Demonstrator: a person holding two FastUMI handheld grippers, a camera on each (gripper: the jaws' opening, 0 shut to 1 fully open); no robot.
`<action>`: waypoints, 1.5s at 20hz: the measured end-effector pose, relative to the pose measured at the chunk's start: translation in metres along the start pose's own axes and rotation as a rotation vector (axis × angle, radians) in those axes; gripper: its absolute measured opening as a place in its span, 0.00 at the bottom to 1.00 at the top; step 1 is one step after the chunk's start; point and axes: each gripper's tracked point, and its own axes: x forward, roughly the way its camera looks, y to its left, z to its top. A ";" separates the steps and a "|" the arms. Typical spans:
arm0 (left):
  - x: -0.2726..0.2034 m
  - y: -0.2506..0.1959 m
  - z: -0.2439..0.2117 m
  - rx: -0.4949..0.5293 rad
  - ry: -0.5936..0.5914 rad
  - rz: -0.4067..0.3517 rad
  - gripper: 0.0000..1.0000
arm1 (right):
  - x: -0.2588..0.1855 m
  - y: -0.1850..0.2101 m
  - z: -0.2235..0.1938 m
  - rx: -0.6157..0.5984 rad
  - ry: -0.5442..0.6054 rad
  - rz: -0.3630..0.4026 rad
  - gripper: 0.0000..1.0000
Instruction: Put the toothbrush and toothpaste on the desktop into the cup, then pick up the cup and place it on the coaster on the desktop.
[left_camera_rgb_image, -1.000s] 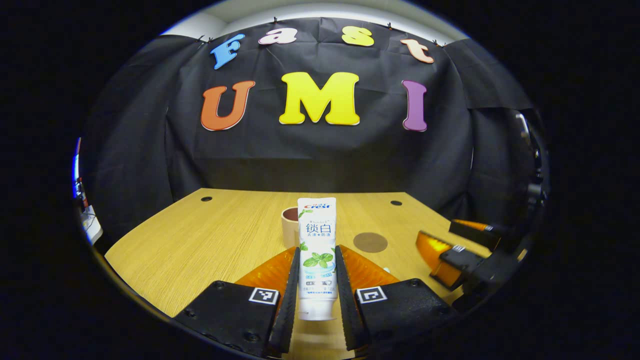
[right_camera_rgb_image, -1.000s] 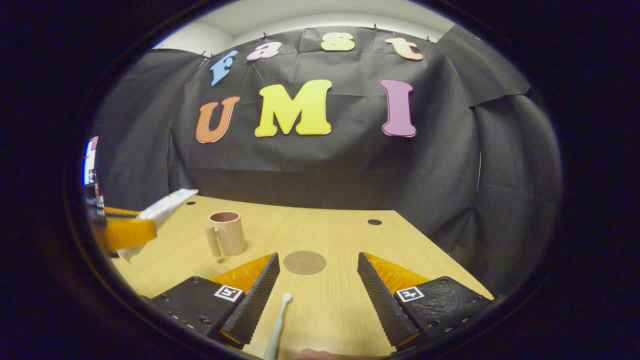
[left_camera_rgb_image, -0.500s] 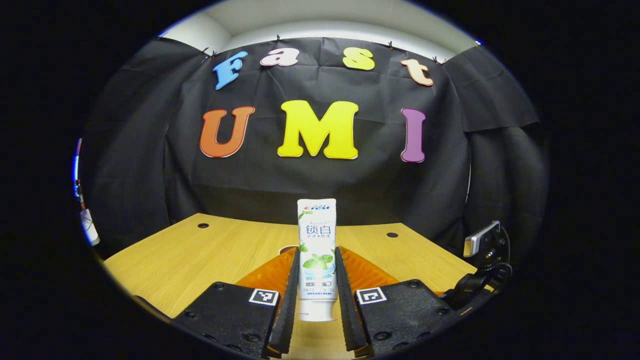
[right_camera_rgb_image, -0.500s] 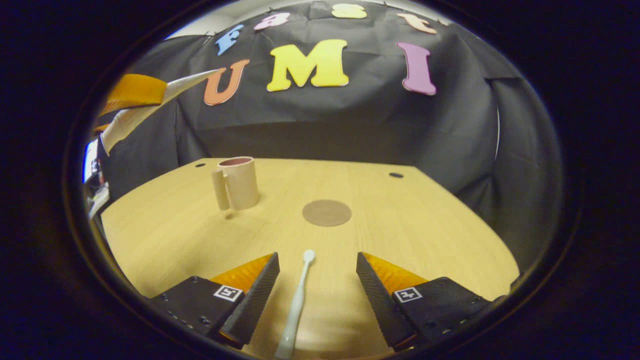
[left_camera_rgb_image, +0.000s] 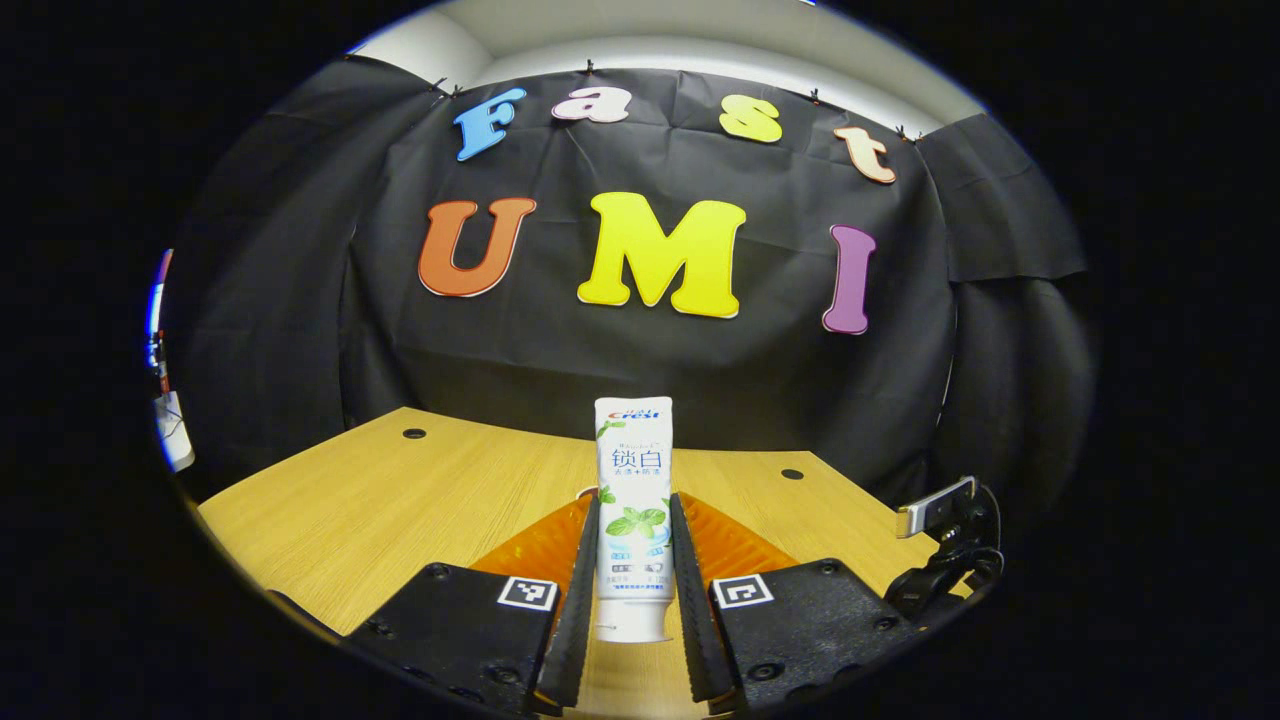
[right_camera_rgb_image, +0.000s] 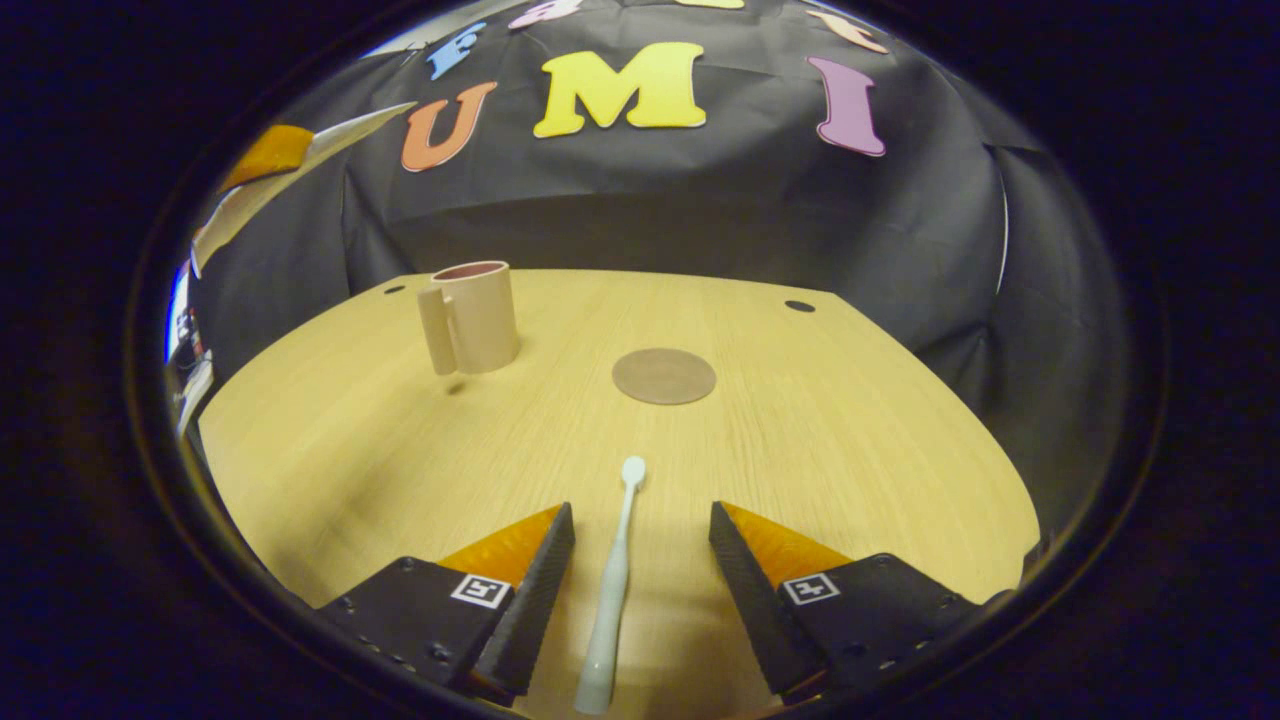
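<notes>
The toothpaste (left_camera_rgb_image: 633, 500) stands upright between the two fingers of the left gripper (left_camera_rgb_image: 634, 560), which are closed against its sides and hold it above the desktop (left_camera_rgb_image: 400, 500). The toothbrush (right_camera_rgb_image: 614, 580) lies flat on the desktop, head toward the far side, in the gap of the right gripper (right_camera_rgb_image: 634, 570), whose fingers stand wide apart and touch nothing. The cup (right_camera_rgb_image: 470, 317) stands upright at far left, handle toward the viewer, well apart from the coaster (right_camera_rgb_image: 663, 376), which is bare. Status, as a judgement: neither item is in the cup and the cup is off the coaster, so both insertions and the cup transfer remain. The cup's interior is not visible. In the left gripper view the toothpaste and fingers cover the cup.
</notes>
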 end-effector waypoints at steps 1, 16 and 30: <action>0.000 -0.002 -0.001 0.002 0.005 -0.007 0.42 | 0.000 0.000 -0.002 0.001 0.019 -0.002 0.82; 0.010 0.009 -0.010 0.017 0.038 0.020 0.42 | -0.009 -0.011 0.033 0.094 -0.106 0.064 0.00; -0.001 -0.021 -0.034 0.078 0.068 0.004 0.43 | -0.151 -0.028 0.156 0.079 -0.616 0.102 0.00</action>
